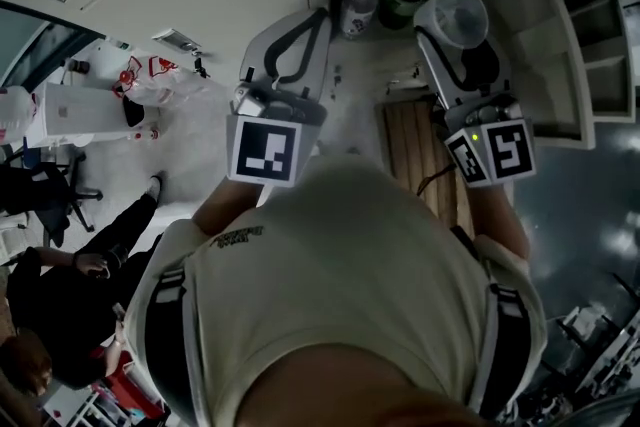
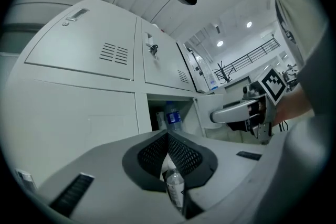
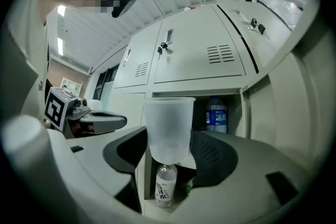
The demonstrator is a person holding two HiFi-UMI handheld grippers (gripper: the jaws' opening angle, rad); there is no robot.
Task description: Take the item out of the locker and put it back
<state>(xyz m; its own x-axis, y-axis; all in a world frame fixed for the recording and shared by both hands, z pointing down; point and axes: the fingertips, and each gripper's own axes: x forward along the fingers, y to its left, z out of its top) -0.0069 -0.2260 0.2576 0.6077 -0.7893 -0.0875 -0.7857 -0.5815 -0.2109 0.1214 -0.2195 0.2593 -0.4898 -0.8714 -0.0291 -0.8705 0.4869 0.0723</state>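
A: State of the right gripper (image 3: 169,140)?

B: It was clamped on the cup (image 3: 168,120), with a pad on each side of its lower part. The cup was translucent and upright, rim on top.

A: Where was the cup relative to the locker (image 3: 273,113)?

B: Outside it, held in the air in front of the two open compartments. In the head view it sat just short of the opening.

A: And the left gripper (image 2: 168,135)?

B: Its jaws were together at the tips with nothing between them. It was held level beside the right gripper, well apart from it and not touching the cup.

A: What was inside?

B: A blue-label bottle (image 3: 216,114) stood upright in the upper open compartment. A small bottle (image 3: 164,186) with a white label stood upright in the compartment below. A green thing (image 3: 190,184) was just beside the small bottle, mostly hidden by the jaw, so I couldn't tell what it was.

A: And above the opening?

B: A closed door (image 3: 205,63) with vent slots. A key (image 3: 163,49) hung in the lock at its left edge.
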